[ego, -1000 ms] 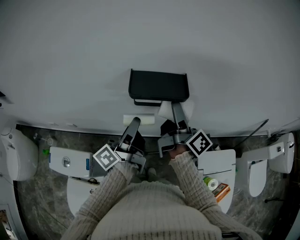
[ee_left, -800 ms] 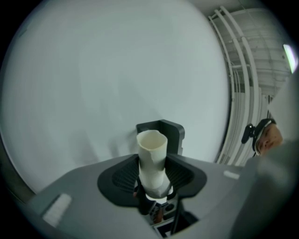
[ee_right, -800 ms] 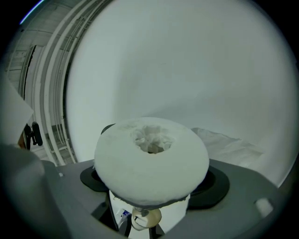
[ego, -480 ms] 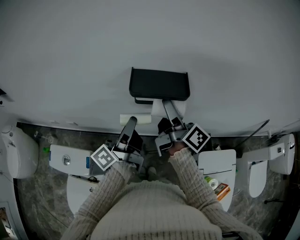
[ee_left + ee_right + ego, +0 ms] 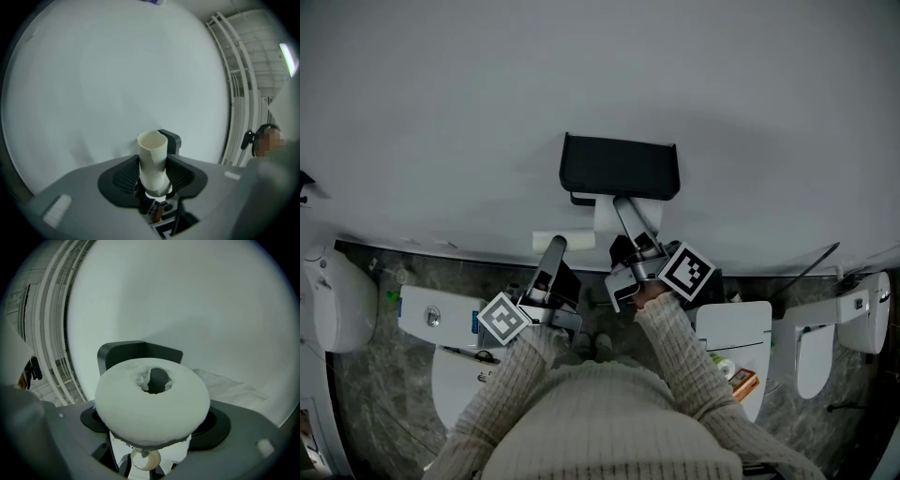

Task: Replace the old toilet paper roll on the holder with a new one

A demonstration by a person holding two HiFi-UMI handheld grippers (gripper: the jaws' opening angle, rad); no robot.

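Gripping bare cardboard tube (image 5: 152,157) in left gripper (image 5: 153,180), full roll (image 5: 152,399) in right gripper (image 5: 150,446) close before the black holder (image 5: 620,169), white toilet (image 5: 814,354) at far right.

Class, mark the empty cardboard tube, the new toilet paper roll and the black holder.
empty cardboard tube (image 5: 152,161): left gripper view, its side wall.
new toilet paper roll (image 5: 150,416): right gripper view, paper below its hole.
black holder (image 5: 619,169): head view, its front cover.

No lettering, brand or number is legible anywhere here.
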